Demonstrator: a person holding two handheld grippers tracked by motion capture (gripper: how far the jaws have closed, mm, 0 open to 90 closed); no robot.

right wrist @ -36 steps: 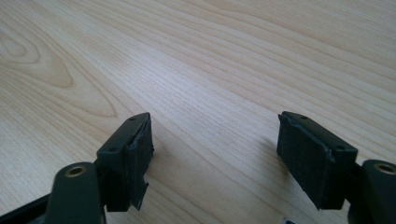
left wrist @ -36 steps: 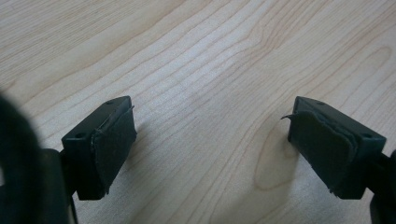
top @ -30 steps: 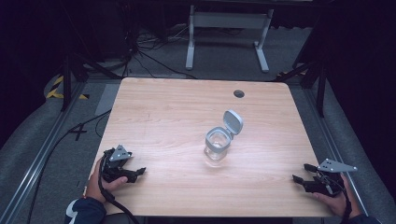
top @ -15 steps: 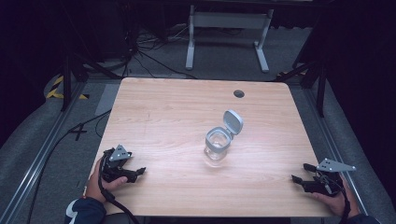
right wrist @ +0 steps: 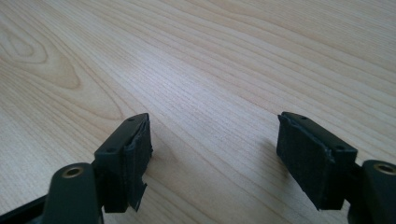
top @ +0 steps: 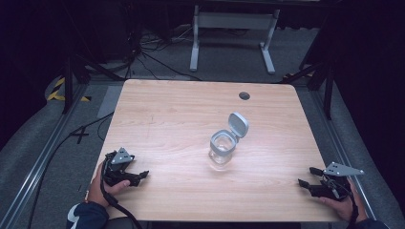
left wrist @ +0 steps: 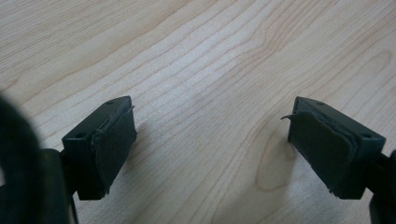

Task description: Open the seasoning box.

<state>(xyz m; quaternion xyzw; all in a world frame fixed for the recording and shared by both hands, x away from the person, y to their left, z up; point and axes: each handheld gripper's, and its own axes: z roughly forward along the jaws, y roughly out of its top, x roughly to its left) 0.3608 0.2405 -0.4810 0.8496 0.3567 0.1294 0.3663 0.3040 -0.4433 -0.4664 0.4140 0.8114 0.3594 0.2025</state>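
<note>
A clear glass jar is standing upright near the centre of the wooden table, slightly right of the middle, w/ its grey hinged lid flipped open and tilting up on the far-right side of the rim. The left gripper is resting at the near-left corner of the table, well apart from the jar, jaws spread wide w/ nothing but bare wood btwn them. The right gripper is sitting at the near-right corner, also well apart from the jar, jaws likewise spread and gripping nothing. A hand is holding each gripper at the near edge. A small dark round hole is showing in the tabletop near the far edge.
</note>
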